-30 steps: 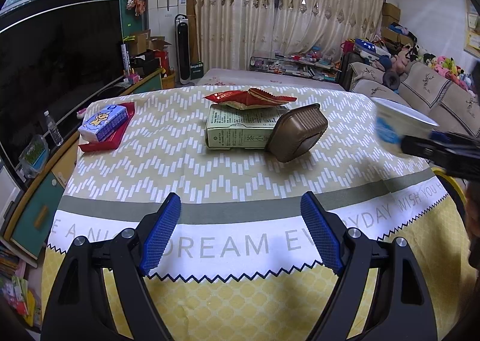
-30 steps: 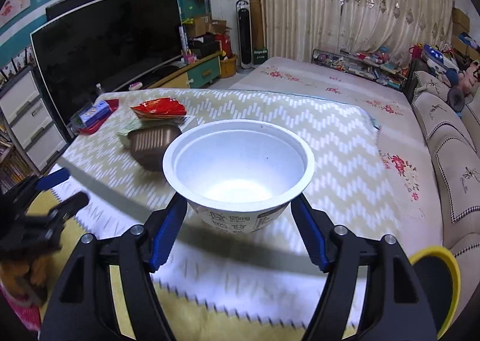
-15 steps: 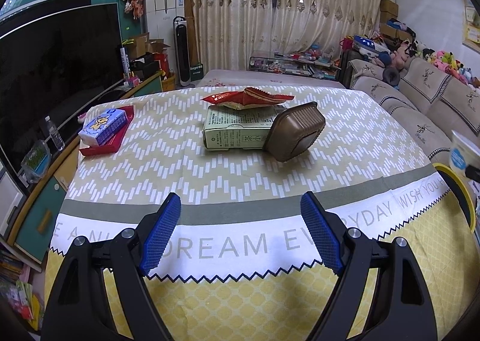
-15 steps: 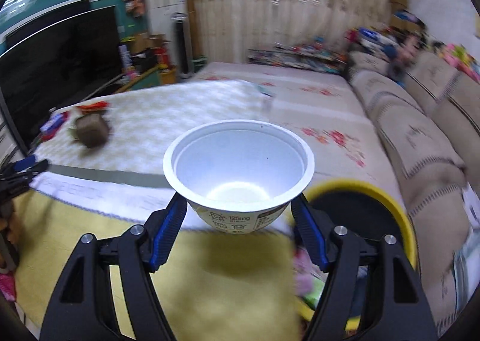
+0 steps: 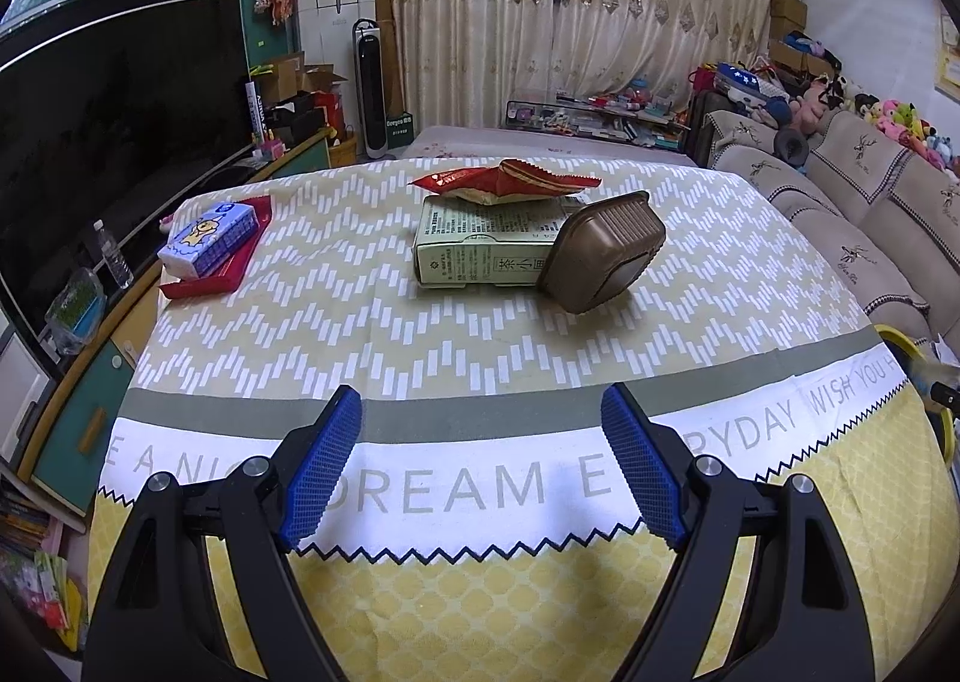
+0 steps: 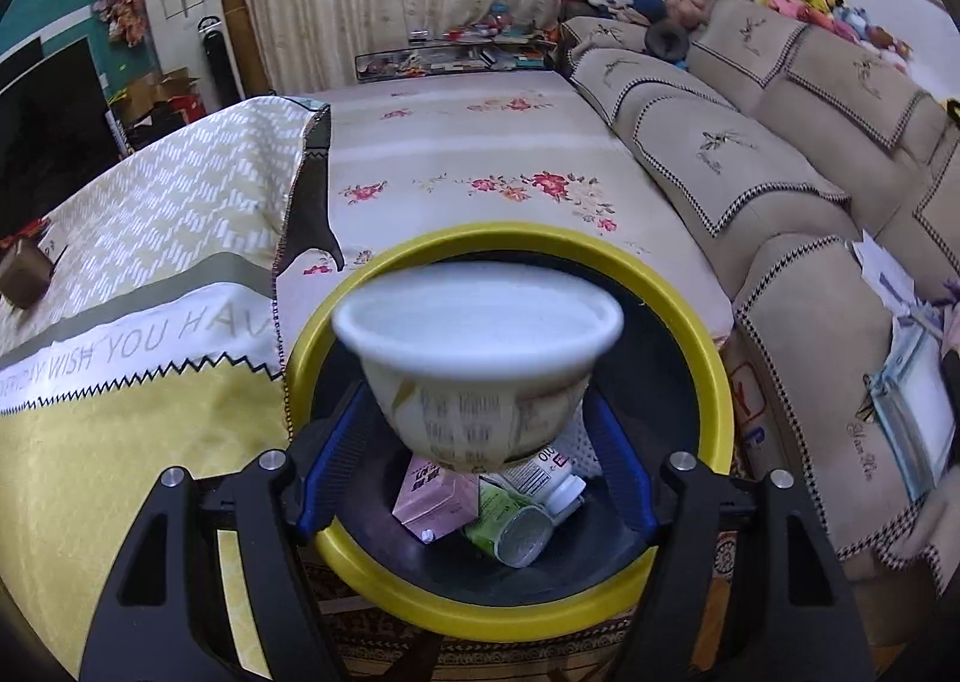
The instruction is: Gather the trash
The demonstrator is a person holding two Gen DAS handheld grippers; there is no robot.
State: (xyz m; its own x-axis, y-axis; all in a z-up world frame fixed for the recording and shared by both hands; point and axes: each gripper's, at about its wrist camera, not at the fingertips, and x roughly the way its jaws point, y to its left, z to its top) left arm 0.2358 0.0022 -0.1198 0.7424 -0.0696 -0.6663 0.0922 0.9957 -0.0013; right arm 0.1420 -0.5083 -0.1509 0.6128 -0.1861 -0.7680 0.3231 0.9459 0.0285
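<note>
In the right wrist view the white paper bowl [image 6: 477,376] is blurred and sits between my right gripper's [image 6: 474,442] blue pads, which stand wider than the bowl's base, directly over the yellow-rimmed trash bin [image 6: 714,358]. The bin holds a pink carton [image 6: 435,493], a green cup [image 6: 516,526] and a white bottle [image 6: 552,475]. In the left wrist view my left gripper [image 5: 480,466] is open and empty above the table's front edge. Farther back lie a green carton [image 5: 474,253], a red snack wrapper [image 5: 504,181] and a brown plastic tray [image 5: 606,259].
A blue tissue pack [image 5: 207,238] on a red tray [image 5: 231,265] sits at the table's left. A sofa [image 6: 780,153] runs along the right, and a floral-covered surface [image 6: 480,165] lies behind the bin. A TV [image 5: 108,141] stands to the left.
My right gripper has swung right from the table to above the bin, and its jaws have spread off the bowl, which is now blurred. The left gripper has stayed still.
</note>
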